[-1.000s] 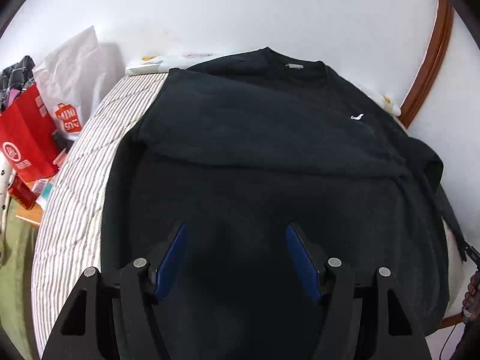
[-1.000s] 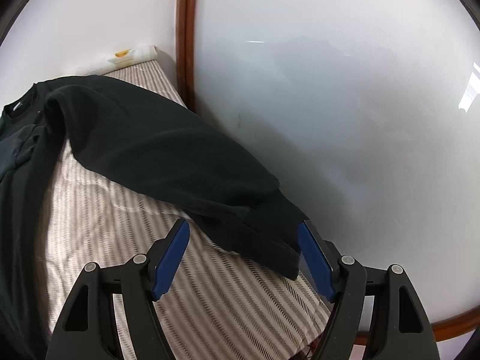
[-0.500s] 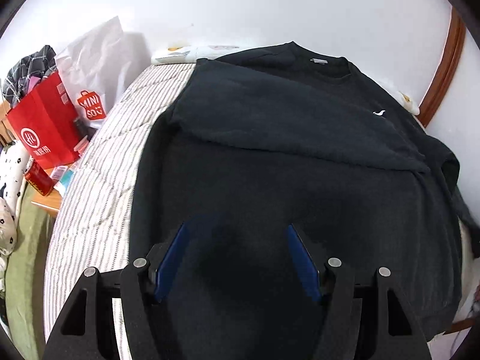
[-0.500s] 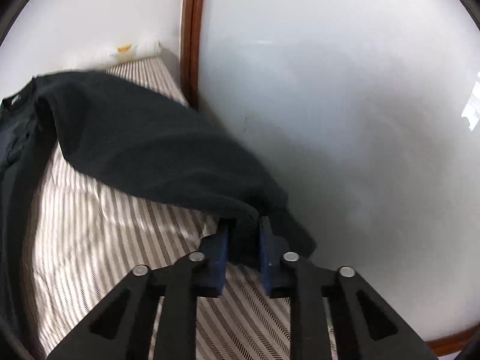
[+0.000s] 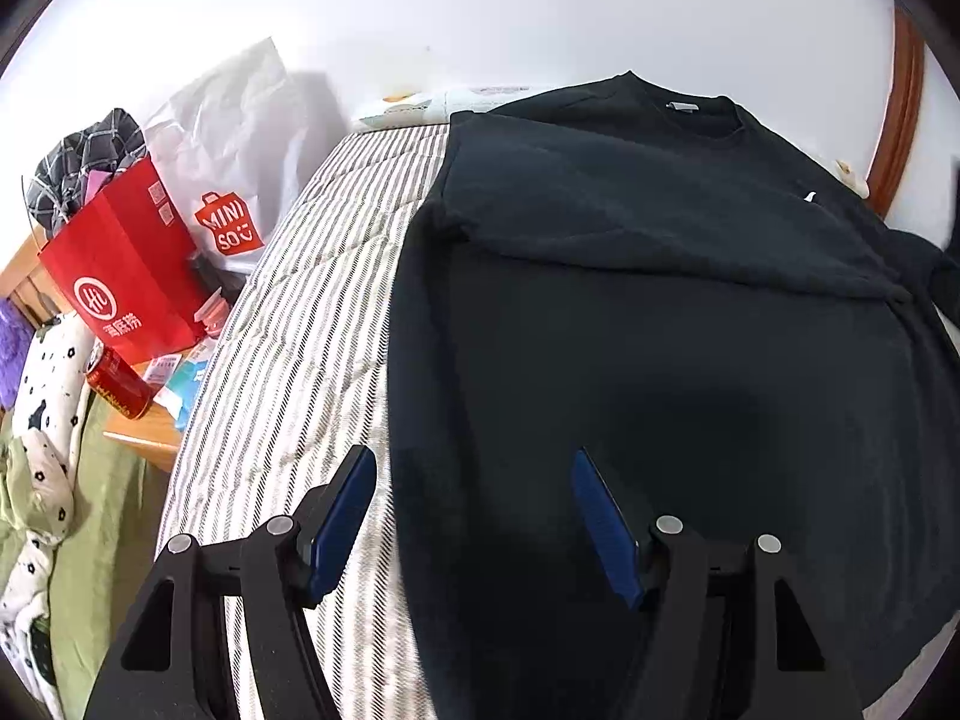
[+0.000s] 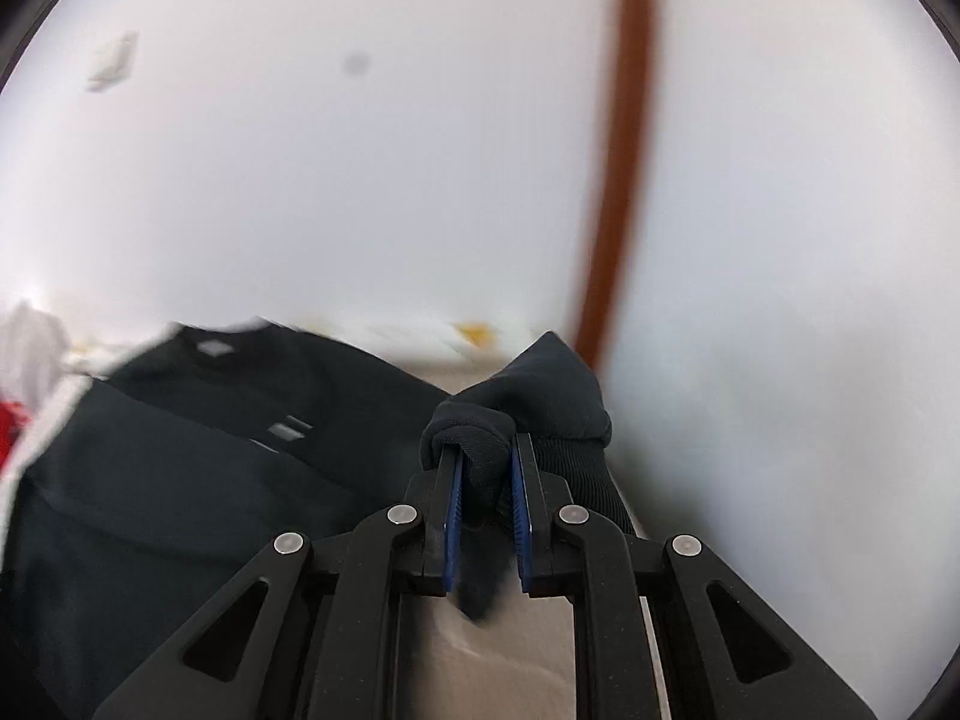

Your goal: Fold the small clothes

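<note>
The right wrist view is smeared by motion blur: the white wall [image 6: 360, 180] and a brown wooden post [image 6: 624, 150] fill most of it, and the sweatshirt body at lower left shows only as a dark mass with blurred pale patches. At centre the right hand-held gripper [image 6: 485, 480] is clenched on the ribbed cuff [image 6: 480, 438] of the sleeve, bunched fabric bulging above its blue pads [image 6: 454, 498]; the rest of that sleeve is hidden behind the gripper frame.

In the left wrist view the black sweatshirt [image 5: 660, 312] lies flat, collar toward the top of the frame, on a striped bed [image 5: 312, 348]; one sleeve is folded across the chest. Its lower right part is cut off by the frame edge. The left hand-held gripper [image 5: 474, 510] hangs released above the sweatshirt's lower left edge, its left pad over the stripes and its right pad over the dark cloth, grasping nothing.

At left, beside the bed, stand a red paper bag [image 5: 126, 276], a white Miniso bag [image 5: 234, 180] and a red can [image 5: 117, 384] on a wooden stand. Bare striped bedding runs along the sweatshirt's left edge.
</note>
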`<move>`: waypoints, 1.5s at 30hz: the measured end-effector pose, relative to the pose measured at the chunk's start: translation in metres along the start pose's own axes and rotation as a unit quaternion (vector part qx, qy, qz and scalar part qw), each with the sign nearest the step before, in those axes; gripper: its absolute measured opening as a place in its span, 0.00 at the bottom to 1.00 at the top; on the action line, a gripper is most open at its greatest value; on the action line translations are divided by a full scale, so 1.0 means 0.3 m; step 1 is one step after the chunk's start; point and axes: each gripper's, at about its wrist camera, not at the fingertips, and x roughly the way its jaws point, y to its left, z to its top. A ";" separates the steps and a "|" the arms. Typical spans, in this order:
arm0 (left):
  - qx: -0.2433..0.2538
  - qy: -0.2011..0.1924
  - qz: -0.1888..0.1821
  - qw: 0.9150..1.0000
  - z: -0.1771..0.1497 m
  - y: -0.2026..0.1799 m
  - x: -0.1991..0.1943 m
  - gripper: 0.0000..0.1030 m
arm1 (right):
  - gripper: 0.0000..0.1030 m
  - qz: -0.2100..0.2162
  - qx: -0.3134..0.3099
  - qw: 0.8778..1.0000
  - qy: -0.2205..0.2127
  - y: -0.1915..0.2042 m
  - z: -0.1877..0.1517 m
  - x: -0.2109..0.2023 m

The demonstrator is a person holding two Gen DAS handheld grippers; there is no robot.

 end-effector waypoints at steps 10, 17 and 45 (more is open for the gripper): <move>-0.008 0.001 -0.037 0.999 -0.018 0.035 0.048 0.64 | 0.14 0.180 -0.049 0.982 0.008 0.665 0.044 0.162; -0.009 0.003 -0.044 0.999 -0.025 0.057 0.047 0.64 | 0.17 0.172 -0.046 0.983 0.055 0.839 -0.075 0.323; -0.025 0.005 -0.079 0.997 -0.029 0.056 0.072 0.65 | 0.53 0.209 -0.026 0.960 0.184 0.736 -0.299 0.498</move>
